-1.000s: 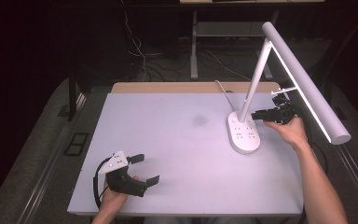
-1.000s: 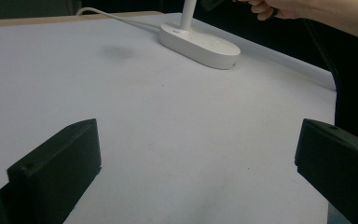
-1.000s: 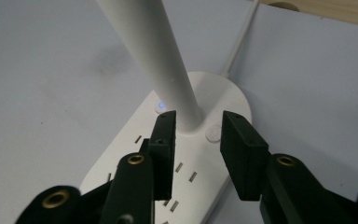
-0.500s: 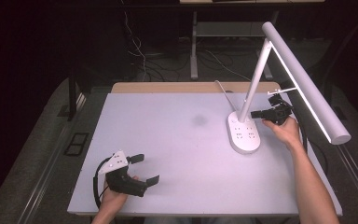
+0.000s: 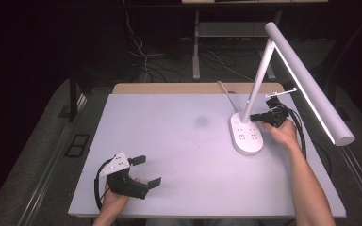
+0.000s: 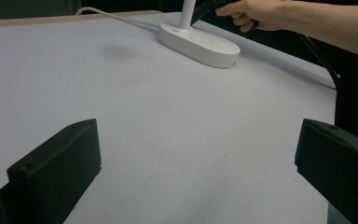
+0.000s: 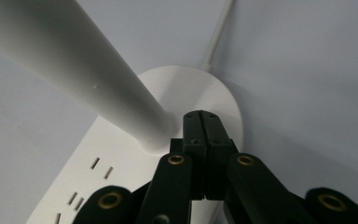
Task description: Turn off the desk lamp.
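The right hand-held gripper (image 5: 260,116) has dropped, jaws just closed empty, tips at the lamp (image 5: 246,136) base beside its stem.

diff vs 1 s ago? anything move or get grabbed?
The right gripper has come down toward the base of the desk lamp, beside its stem, and its jaws have just closed; in the right gripper view they meet with nothing between them, tips at the foot of the stem. Nothing was taken hold of. The left gripper stays open near the table's front edge, and the lamp has not shifted.
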Demonstrator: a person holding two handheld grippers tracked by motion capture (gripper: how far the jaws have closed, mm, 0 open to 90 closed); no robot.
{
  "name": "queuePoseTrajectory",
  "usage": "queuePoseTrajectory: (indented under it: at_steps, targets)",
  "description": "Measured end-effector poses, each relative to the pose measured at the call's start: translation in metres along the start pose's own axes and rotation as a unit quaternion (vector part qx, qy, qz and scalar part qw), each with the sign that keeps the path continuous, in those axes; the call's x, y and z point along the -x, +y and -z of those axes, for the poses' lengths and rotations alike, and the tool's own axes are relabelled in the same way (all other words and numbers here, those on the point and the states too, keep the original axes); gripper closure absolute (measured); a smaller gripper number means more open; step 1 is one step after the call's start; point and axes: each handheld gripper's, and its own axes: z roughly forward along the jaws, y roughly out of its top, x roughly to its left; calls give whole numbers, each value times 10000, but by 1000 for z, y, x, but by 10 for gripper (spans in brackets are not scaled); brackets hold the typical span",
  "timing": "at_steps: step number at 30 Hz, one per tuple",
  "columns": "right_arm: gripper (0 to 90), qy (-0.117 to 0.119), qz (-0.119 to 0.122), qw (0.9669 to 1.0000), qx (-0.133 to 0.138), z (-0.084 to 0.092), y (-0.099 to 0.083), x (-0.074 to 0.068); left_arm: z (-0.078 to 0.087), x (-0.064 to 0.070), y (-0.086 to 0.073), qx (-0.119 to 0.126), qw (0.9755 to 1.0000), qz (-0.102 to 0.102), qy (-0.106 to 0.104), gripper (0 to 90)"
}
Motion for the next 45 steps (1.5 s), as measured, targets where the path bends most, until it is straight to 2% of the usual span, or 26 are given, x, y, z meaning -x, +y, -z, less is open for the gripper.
queuePoseTrajectory:
  at_steps: [7,12,20,26,29,35,37,45]
  targets:
    - [900,110,-39,9999,61,-2,-1,3,-1,0,0,-33,10000,-24,0,0]
    - [900,56,-86,9999,85,-2,-2,2,-1,1,0,-43,10000,-18,7,0]
    - [900,-91,4,9999,56,-2,-3,-1,-2,3,0,-77,10000,-55,-25,0]
    - [900,-36,-78,10000,42,-1,-3,1,-1,2,-1,-62,10000,-32,5,0]
    - [900,57,-169,9998,128,0,-3,2,-2,1,0,-64,10000,-10,-9,0]
    - [900,117,-146,9997,136,-3,-2,1,-2,2,0,-62,10000,-6,2,0]
    - [900,40,-69,9999,91,-3,-1,-1,-1,2,0,-66,10000,-12,9,0]
    - [900,-42,-44,9999,95,-3,-2,-2,-1,2,0,-64,10000,-22,-4,0]
